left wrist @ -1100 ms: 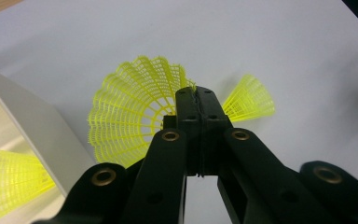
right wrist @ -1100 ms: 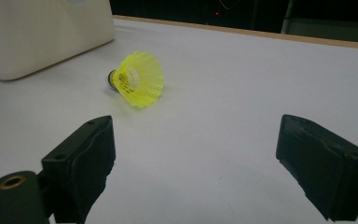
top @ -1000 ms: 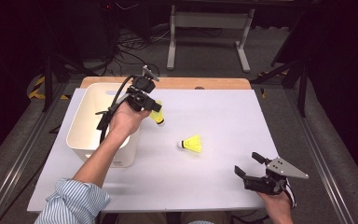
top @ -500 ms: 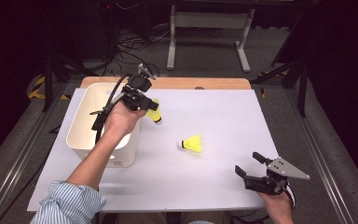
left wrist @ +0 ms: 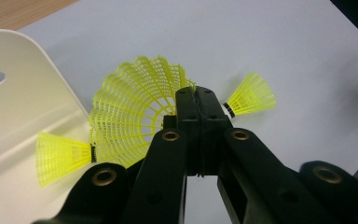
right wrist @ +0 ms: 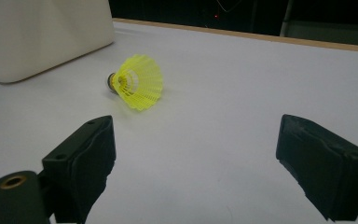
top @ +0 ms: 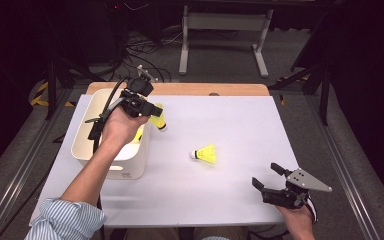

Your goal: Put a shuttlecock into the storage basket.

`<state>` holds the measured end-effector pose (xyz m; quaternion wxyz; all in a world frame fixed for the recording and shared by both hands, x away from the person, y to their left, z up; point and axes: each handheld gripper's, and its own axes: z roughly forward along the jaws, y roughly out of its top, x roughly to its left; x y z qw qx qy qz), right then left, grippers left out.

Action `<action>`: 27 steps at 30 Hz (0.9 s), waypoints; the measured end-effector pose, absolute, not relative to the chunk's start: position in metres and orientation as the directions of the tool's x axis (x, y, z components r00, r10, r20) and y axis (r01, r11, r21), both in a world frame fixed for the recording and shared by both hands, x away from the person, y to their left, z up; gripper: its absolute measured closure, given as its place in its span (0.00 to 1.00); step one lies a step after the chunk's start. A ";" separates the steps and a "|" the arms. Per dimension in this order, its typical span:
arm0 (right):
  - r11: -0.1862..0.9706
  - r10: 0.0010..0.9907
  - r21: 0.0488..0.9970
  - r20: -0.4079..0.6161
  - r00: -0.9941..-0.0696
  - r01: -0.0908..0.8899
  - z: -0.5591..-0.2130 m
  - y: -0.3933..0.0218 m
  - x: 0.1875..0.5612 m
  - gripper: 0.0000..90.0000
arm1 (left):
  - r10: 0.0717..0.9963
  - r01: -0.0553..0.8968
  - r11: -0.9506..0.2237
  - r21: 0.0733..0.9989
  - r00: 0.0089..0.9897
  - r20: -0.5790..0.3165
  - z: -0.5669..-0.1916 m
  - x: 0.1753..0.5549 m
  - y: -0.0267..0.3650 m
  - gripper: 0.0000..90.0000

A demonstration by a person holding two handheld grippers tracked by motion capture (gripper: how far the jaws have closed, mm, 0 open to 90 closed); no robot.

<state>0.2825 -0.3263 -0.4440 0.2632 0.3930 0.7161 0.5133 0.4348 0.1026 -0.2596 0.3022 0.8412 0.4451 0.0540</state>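
1. While the left gripper (top: 152, 111) hung just past the rim of the white bin (top: 87, 145), its jaws were clamped on the mesh skirt of a yellow shuttlecock (left wrist: 133, 109); the pads met at the skirt's edge, as the left gripper view showed.
2. Progress, judged: the work looked like gathering shuttlecocks into the bin. One shuttlecock (left wrist: 60, 156) already lay inside the bin, one was in the grip and not yet over the opening, and one loose shuttlecock (top: 206, 153) lay on the white counter (top: 240, 125), well apart from the bin. So roughly a third done; a drop and one more pick remained.
3. Right gripper (top: 271, 181) rested low at the near right corner of the counter, jaws spread wide and empty, aimed toward the loose shuttlecock, which lay well ahead of them.
4. Appearance of the held item: bright yellow plastic skirt, open lattice flaring to a scalloped edge, in the high view tilted with its small pale cork pointing down. Skirt looked springy and slightly squeezed where pinched.
5. Loose one lay on its side, cork toward the bin.
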 end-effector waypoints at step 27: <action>0.162 0.829 0.943 0.029 -0.559 0.289 -0.444 -0.326 0.282 0.14 | 0.812 0.714 -0.369 0.595 0.559 -0.167 -0.242 0.428 0.138 1.00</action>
